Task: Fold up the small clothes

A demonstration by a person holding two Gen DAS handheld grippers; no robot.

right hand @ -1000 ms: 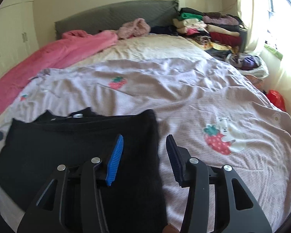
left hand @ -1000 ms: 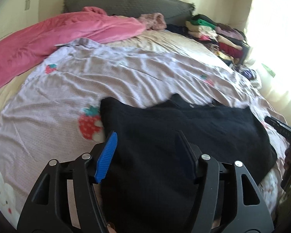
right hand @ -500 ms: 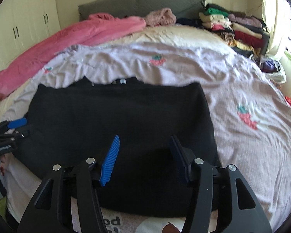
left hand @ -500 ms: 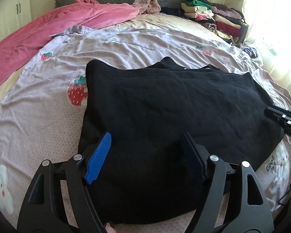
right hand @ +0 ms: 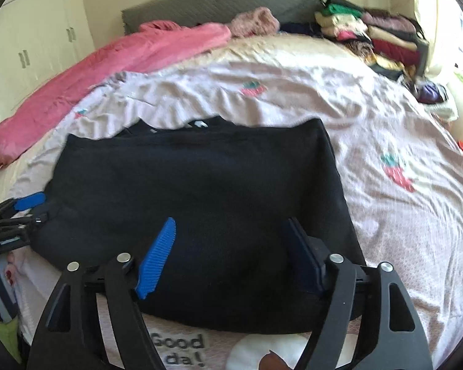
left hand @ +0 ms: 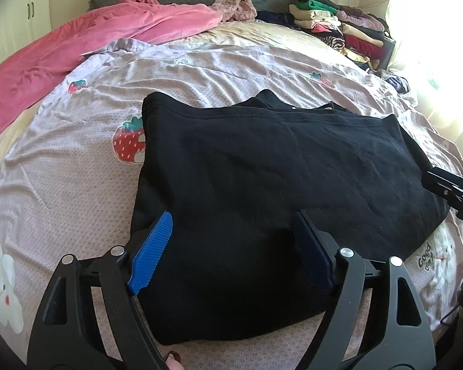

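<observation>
Now we are letting go: both the left gripper [left hand: 231, 246] and the right gripper [right hand: 231, 252] have just been opening, and their fingers are standing wide apart over the garment [left hand: 277, 178] without pinching it. It is lying folded flat on the sheet [left hand: 77, 169] (near the bed's front edge), so we are judging this fold laid down and the next one due.

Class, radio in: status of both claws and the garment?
Left claw, right claw just opened, empty. Black knit garment folded flat on lilac strawberry-print bedspread. Nothing obstructing.
</observation>
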